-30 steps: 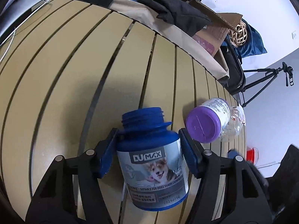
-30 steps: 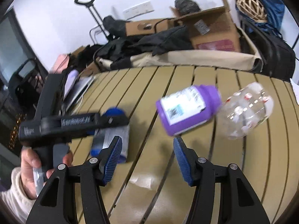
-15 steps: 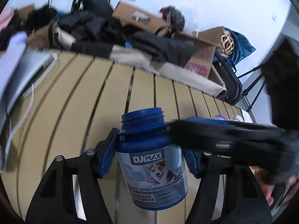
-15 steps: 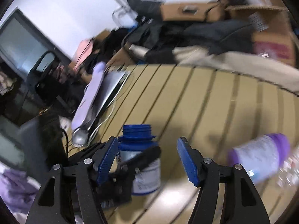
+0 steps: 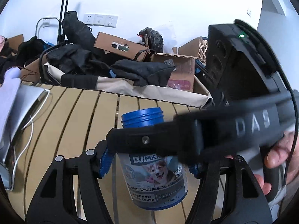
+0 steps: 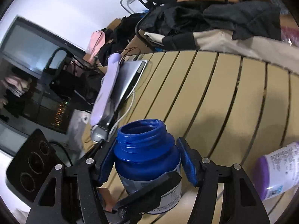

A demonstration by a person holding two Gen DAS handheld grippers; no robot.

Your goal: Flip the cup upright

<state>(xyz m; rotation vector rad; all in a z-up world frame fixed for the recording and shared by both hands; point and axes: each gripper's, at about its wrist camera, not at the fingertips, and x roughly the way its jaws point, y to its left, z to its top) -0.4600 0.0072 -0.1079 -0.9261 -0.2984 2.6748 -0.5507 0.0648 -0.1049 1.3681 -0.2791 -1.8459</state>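
Blue bottle (image 5: 155, 160), mouth up, sits pinched in the left gripper (image 5: 149, 160) jaws over the slatted worktop (image 5: 78, 123) near its front edge, while the right gripper (image 6: 147, 160) has its jaws spread around the neck, not touching as far as I can tell. Risk, I judge: the two grippers crowd each other, so a clash or an early left release could tip the bottle. Purple bottle (image 6: 276, 169) lies on its side at the right edge, laptop (image 6: 127, 82) and white cable (image 6: 129, 108) along the left edge, none blocking.
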